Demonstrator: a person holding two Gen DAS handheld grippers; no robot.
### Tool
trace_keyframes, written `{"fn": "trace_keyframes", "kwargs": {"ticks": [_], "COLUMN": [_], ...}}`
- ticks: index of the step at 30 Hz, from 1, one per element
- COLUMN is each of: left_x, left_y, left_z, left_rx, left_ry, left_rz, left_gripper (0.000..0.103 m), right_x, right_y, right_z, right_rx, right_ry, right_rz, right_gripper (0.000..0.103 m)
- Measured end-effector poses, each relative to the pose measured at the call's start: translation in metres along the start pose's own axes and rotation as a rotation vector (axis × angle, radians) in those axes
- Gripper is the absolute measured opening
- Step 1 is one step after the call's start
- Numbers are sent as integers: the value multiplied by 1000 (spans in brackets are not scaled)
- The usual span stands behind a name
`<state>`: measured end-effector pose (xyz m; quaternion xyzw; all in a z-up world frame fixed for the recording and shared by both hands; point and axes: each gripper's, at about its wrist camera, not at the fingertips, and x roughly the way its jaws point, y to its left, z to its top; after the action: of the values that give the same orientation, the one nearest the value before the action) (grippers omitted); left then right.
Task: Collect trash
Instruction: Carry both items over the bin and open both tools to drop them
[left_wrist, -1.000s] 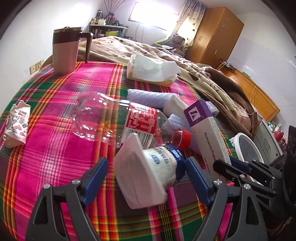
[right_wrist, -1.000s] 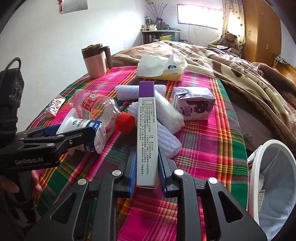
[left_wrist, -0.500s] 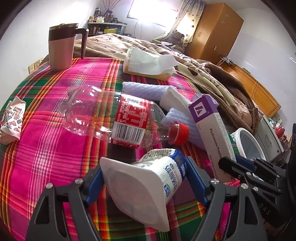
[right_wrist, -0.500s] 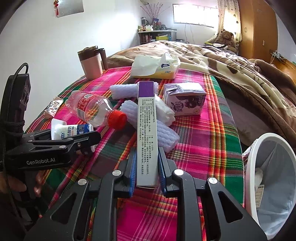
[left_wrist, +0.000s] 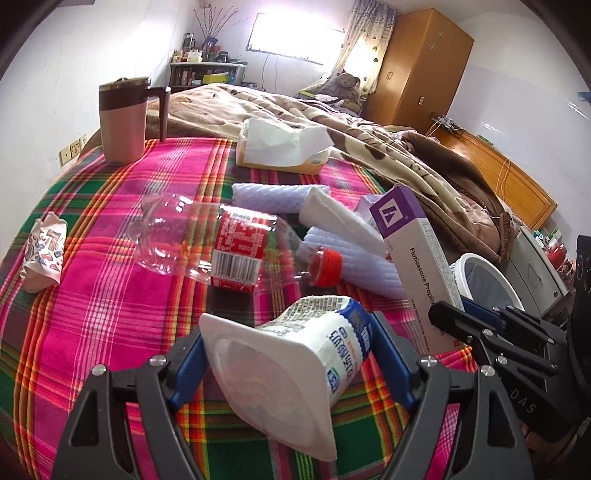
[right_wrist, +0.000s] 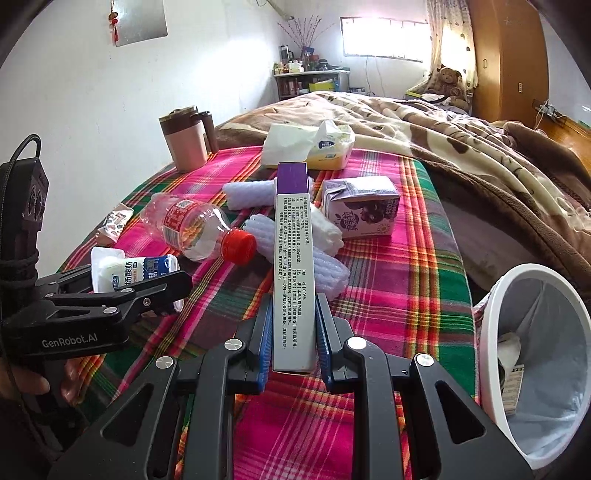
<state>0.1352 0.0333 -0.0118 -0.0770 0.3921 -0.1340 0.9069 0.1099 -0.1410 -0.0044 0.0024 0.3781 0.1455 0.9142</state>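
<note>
My left gripper (left_wrist: 288, 354) is shut on a white yogurt cup (left_wrist: 291, 373), held on its side a little above the plaid tablecloth (left_wrist: 110, 317); the cup also shows in the right wrist view (right_wrist: 125, 273). My right gripper (right_wrist: 293, 332) is shut on a long purple-and-white medicine box (right_wrist: 293, 258), seen too in the left wrist view (left_wrist: 417, 258). A white trash bin (right_wrist: 535, 354) with a liner stands off the table's right edge. An empty plastic bottle (left_wrist: 221, 240) with a red cap lies on the cloth.
White foam rolls (right_wrist: 325, 258), a purple drink carton (right_wrist: 362, 210), a crumpled wrapper (left_wrist: 42, 251), a tissue pack (left_wrist: 284, 147) and a pink mug (left_wrist: 123, 118) are on the table. A bed with a brown blanket (right_wrist: 461, 136) lies beyond.
My left gripper has closed on the yogurt cup and lifted it off the cloth. My right gripper keeps the medicine box and has risen slightly.
</note>
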Motion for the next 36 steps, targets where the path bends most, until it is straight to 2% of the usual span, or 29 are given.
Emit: {"fn": "trace_keyframes", "kwargs": {"ticks": [12, 20, 28, 36], "left_x": [-18, -14, 0, 31], "left_y": [-45, -90, -150, -203], "left_z": [11, 20, 26, 29], "left_rx": [83, 153, 242, 285], "left_ry": [-64, -91, -101, -61], "left_rz": [4, -21, -76, -163], "left_gripper": [82, 82, 82, 82], "right_x": [-33, -58, -74, -80], "right_y": [-22, -52, -94, -133], "right_z": [-2, -5, -12, -26], "right_rx": [32, 74, 138, 215], "right_ry": [-63, -103, -115, -95], "right_rz": [-41, -115, -212, -292], "right_gripper": [22, 22, 22, 22]}}
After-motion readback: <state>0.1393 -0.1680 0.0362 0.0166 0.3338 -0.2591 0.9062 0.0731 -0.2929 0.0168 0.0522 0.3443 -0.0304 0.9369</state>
